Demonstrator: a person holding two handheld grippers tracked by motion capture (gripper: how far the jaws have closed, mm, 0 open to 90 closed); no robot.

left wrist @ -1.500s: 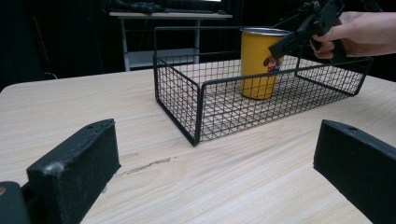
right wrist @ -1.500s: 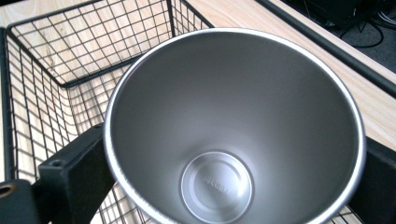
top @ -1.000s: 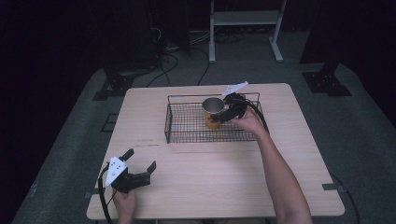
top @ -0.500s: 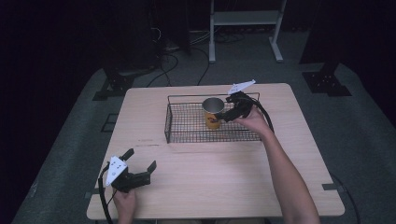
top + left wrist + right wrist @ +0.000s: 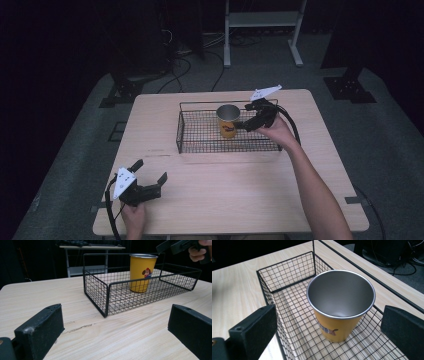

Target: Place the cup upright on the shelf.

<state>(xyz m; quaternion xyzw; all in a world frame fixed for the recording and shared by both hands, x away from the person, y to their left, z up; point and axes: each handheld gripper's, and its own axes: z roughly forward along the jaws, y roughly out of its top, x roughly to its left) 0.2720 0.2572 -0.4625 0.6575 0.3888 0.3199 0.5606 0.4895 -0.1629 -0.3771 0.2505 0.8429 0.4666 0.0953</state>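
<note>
A yellow metal cup (image 5: 227, 122) (image 5: 142, 272) (image 5: 340, 305) with a cartoon print stands upright in a black wire basket (image 5: 200, 145) (image 5: 107, 297) (image 5: 287, 322) at the back of the wooden table (image 5: 250, 195). My right gripper (image 5: 246, 120) (image 5: 328, 322) hovers just right of the cup, over the basket. It is open and its jaws are wide of the rim without touching it. My left gripper (image 5: 150, 172) (image 5: 115, 317) rests low at the table's front left, open with nothing between its jaws. In the left gripper view the right gripper (image 5: 175, 245) sits at the top right.
The basket holds nothing but the cup. Bare tabletop stretches between the basket and the front edge. A white metal stand (image 5: 262, 20) and dark stand bases (image 5: 350, 90) with cables are on the floor beyond the table.
My right gripper has drawn back slightly to the right from the cup, which stays upright in the basket. The left gripper has not moved.
</note>
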